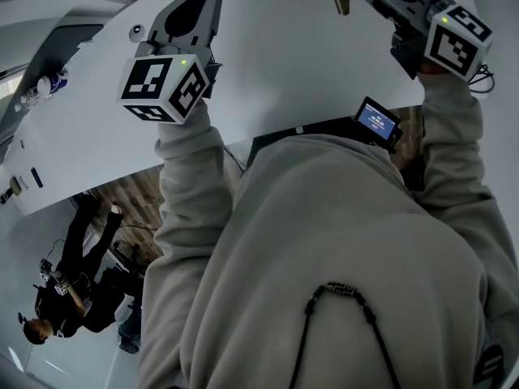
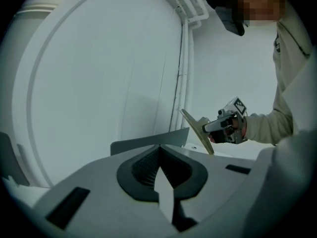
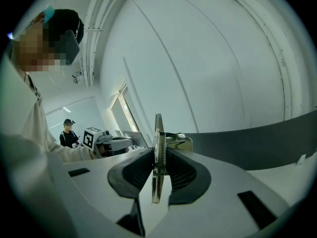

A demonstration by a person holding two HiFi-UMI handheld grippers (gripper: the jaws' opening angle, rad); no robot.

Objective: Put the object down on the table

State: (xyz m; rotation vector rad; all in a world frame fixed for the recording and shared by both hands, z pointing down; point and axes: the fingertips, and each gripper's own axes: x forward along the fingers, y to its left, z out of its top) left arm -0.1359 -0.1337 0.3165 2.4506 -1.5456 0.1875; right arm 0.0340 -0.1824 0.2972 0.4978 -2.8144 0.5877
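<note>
Two grippers were held over a white table (image 1: 308, 63). The right gripper (image 3: 159, 158) was clamped on a thin tan clipboard (image 3: 158, 125), its pads pressing both faces just below the metal clip. The board stood tilted above the table, toward the right side. The left gripper (image 2: 158, 155) had its jaws closed together, with nothing between them.

**Thin tan clipboard (image 2: 195, 128), clamped in the right gripper (image 3: 158, 155)**
It is gripped edge-on between the pads, with its metal spring clip (image 3: 176, 139) just past them. From the side, the flat board is seen tilted off upright.
</note>
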